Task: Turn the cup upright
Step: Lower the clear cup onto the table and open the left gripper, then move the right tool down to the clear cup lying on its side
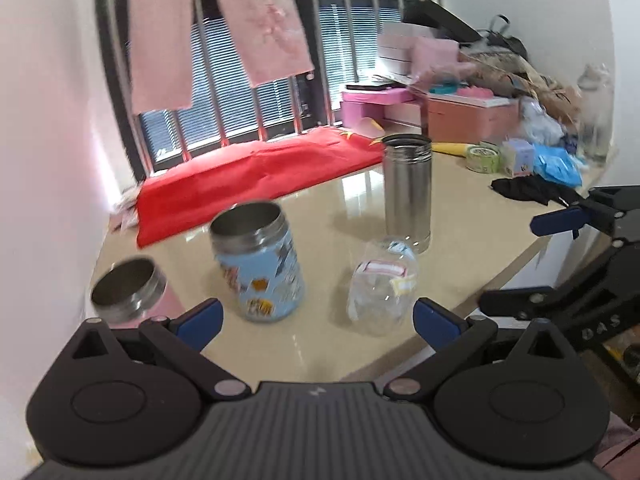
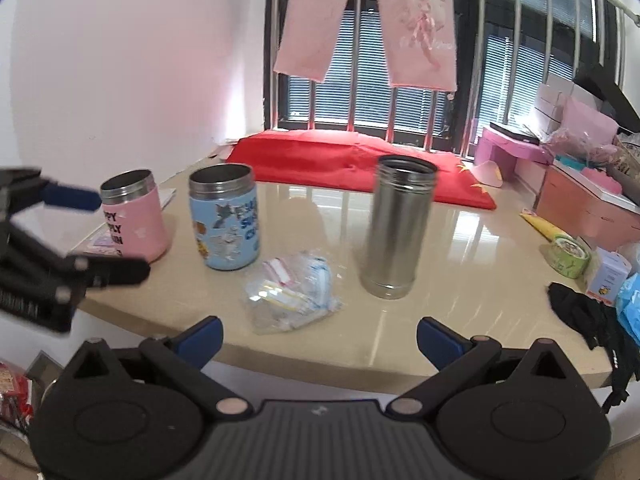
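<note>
A clear plastic cup (image 1: 382,290) with stickers lies on its side on the beige table (image 1: 328,344) near the front edge; it also shows in the right wrist view (image 2: 294,290). A blue cartoon cup (image 1: 260,264) (image 2: 225,218), a pink cup (image 1: 130,290) (image 2: 134,214) and a tall steel flask (image 1: 408,192) (image 2: 396,228) stand upright with mouths up. My left gripper (image 1: 316,322) is open and empty, just in front of the table edge. My right gripper (image 2: 318,338) is open and empty, facing the lying cup.
A red cloth (image 2: 352,160) lies at the back by the barred window. Pink boxes (image 2: 588,200), a green tape roll (image 2: 568,256), a black cloth (image 2: 588,316) and blue packets crowd the table's right side. Pink clothing (image 2: 420,24) hangs above.
</note>
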